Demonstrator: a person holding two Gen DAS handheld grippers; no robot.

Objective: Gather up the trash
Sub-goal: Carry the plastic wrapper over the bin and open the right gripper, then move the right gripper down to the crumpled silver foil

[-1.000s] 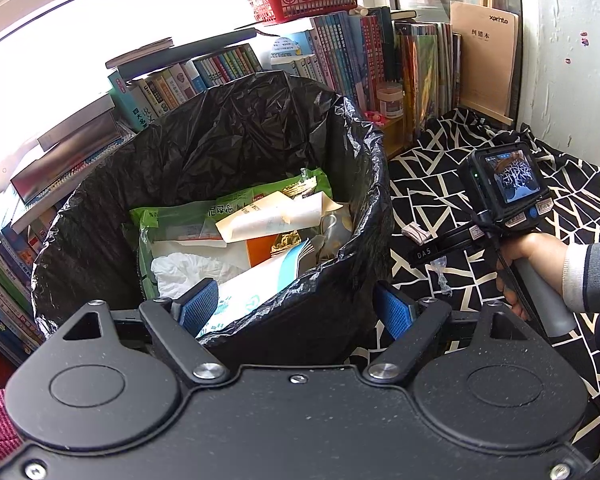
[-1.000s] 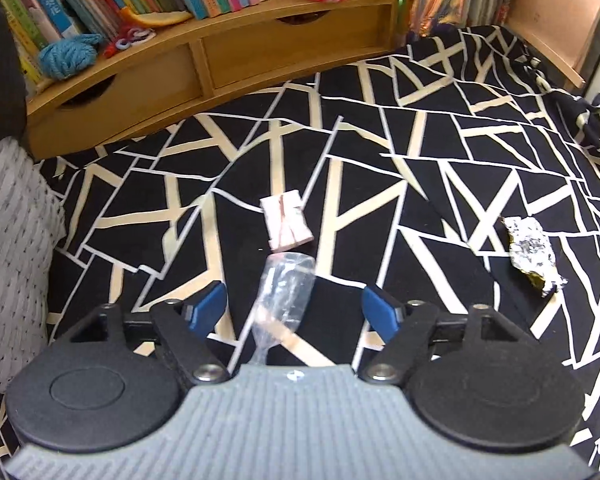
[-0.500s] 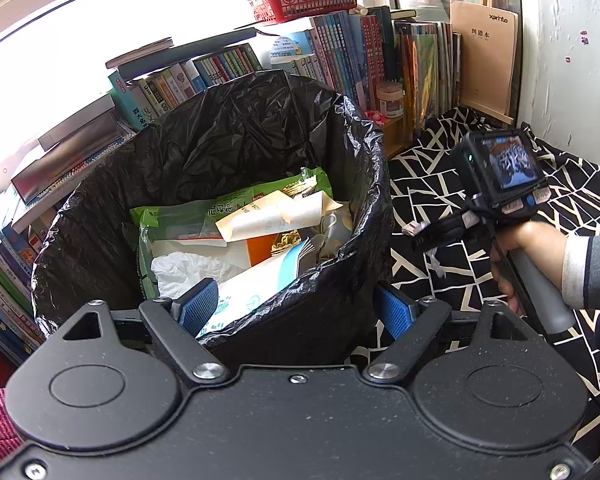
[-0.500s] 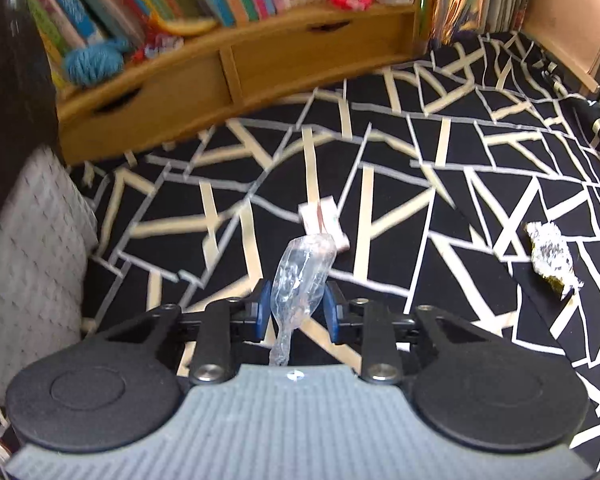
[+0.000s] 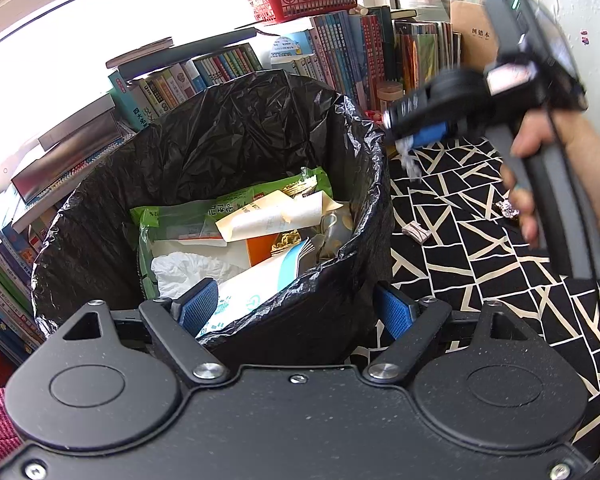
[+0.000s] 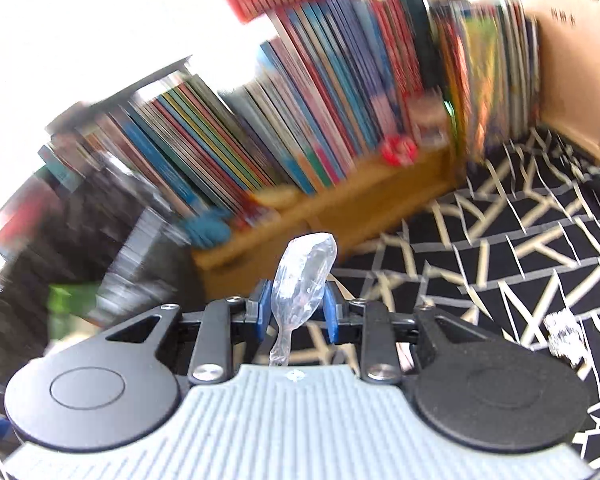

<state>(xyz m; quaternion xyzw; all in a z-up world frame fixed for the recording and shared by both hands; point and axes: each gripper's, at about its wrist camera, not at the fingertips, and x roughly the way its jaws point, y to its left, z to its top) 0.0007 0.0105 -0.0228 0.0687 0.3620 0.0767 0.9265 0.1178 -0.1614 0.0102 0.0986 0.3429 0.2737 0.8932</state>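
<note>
My left claw (image 5: 296, 312) stands with its blue pads astride the near rim of the black-lined trash bin (image 5: 364, 184), one pad inside, one outside; whether they press the rim I cannot tell. Just ahead of that claw, inside the bin, lie a green plastic packet (image 5: 180, 216), cream paper and white tissue. Further right, my right claw (image 6: 295, 311) is clamped on a crumpled clear plastic wrapper (image 6: 306, 276), which stands up between its pads, off the cloth. Its jaws have just been closing on it. Lower right of that claw, a scrap of crumpled silver foil (image 6: 565, 338) rests on the black-and-cream patterned cloth (image 6: 520, 248).
</note>
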